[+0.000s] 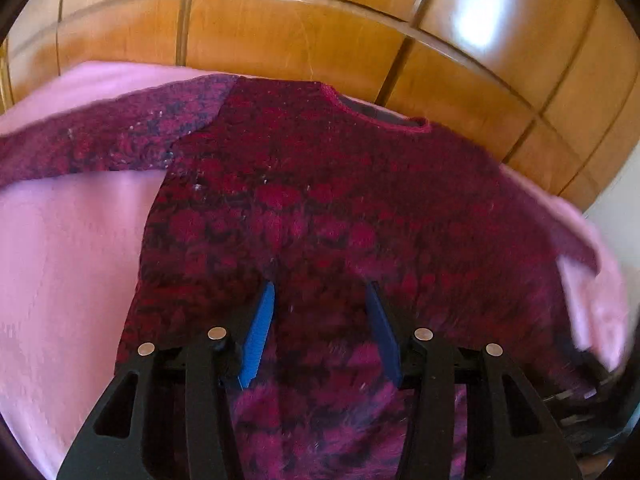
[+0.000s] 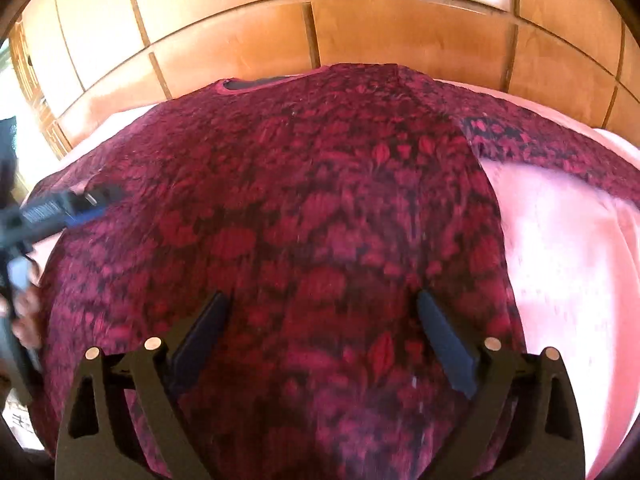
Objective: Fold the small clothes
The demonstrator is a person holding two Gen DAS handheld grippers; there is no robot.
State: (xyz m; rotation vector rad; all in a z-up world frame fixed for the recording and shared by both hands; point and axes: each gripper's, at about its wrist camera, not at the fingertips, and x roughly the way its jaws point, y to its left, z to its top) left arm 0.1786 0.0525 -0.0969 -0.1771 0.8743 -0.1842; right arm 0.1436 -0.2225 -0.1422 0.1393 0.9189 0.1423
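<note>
A small dark red and magenta patterned knit sweater lies flat on a pink sheet, neck hole away from me, one sleeve stretched out to the left. My left gripper is open and empty, hovering over the sweater's lower body. In the right wrist view the sweater fills the frame, its other sleeve reaching right. My right gripper is open and empty above the lower body. The left gripper shows at the left edge over the sweater.
A glossy wooden panelled wardrobe stands just behind the bed; it also shows in the right wrist view. The pink sheet extends right of the sweater. A hand holds the left gripper at the left edge.
</note>
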